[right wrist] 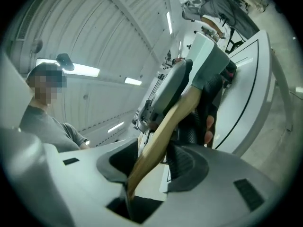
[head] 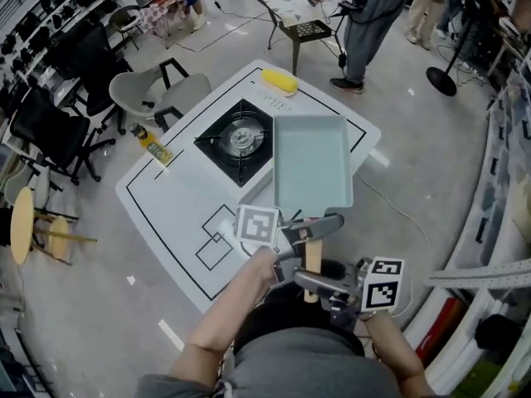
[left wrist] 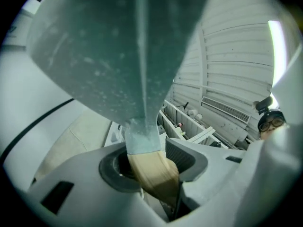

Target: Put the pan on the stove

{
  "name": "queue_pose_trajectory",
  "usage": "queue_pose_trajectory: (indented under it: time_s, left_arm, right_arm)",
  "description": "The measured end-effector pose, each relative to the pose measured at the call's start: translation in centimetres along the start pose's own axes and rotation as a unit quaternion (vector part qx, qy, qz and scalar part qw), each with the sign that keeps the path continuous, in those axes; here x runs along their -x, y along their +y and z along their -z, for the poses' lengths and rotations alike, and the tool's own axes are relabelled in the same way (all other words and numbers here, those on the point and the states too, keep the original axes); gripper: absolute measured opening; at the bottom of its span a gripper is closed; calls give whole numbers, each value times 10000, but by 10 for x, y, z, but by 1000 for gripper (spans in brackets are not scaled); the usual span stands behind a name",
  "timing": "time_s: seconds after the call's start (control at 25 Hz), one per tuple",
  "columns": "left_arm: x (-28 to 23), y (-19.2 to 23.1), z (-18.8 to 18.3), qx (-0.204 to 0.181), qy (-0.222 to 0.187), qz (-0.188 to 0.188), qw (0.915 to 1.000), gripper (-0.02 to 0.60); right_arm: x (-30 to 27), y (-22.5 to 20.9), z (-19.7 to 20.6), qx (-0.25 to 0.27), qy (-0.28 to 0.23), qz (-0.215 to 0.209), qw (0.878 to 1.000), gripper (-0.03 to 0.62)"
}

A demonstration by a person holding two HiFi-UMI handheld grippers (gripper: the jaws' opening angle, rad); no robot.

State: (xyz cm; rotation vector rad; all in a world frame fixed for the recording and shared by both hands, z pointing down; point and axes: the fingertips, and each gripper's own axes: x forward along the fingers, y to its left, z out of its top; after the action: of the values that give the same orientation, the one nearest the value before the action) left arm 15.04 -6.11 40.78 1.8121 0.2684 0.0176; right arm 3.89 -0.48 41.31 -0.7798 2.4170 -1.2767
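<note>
Pan and burner are not yet lined up. The rectangular pale-teal pan (head: 311, 160) hangs in the air with its left edge over the right side of the portable gas stove (head: 239, 139), and most of it is over the white table (head: 166, 214) beside the stove. Its wooden handle (head: 313, 255) points back toward the person. Both tools are clamped on that handle: the left gripper (head: 314, 232) grasps it just behind the pan's neck, and the right gripper (head: 309, 282) grasps it nearer the end.

To finish well, the person would likely carry the pan leftward until its base sits over the burner grate (head: 243, 135), keeping it level. The long tray hangs far out past the grip, so it will probably tend to tip forward or twist in the jaws. Both clamps should stay firm until the base rests flat on the grate. The left grip should probably let go last, since it is nearer the load.

A yellow object (head: 280, 80) beyond the stove and a small bottle (head: 154, 146) to its left lie well apart from that path.
</note>
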Motion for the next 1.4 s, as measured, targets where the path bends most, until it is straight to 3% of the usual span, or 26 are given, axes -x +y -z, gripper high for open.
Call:
queue_pose_trajectory:
  time_s: [0.08, 0.28, 0.64, 0.92, 1.4]
  left_arm:
    - [14, 3, -12, -173, -343, -155, 9991, 153]
    - [38, -2, -30, -169, -1075, -278, 9937, 153]
    - [80, -2, -46, -219, -1785, -440, 9827, 153]
    - [104, 5, -62, -121, -1846, -494, 9815, 153]
    - [116, 35, -108, 31, -1611, -510, 9856, 153]
  right_arm:
    - [-8, 1, -1, -5, 273, -210, 9994, 181]
    - [-22, 4, -1, -44, 817, -656, 9945, 181]
    - [-50, 7, 5, -106, 1468, -1054, 9835, 181]
    - [-76, 2, 2, -202, 1530, -1022, 9827, 183]
    - [-111, -32, -29, -349, 1247, -689, 9892, 183]
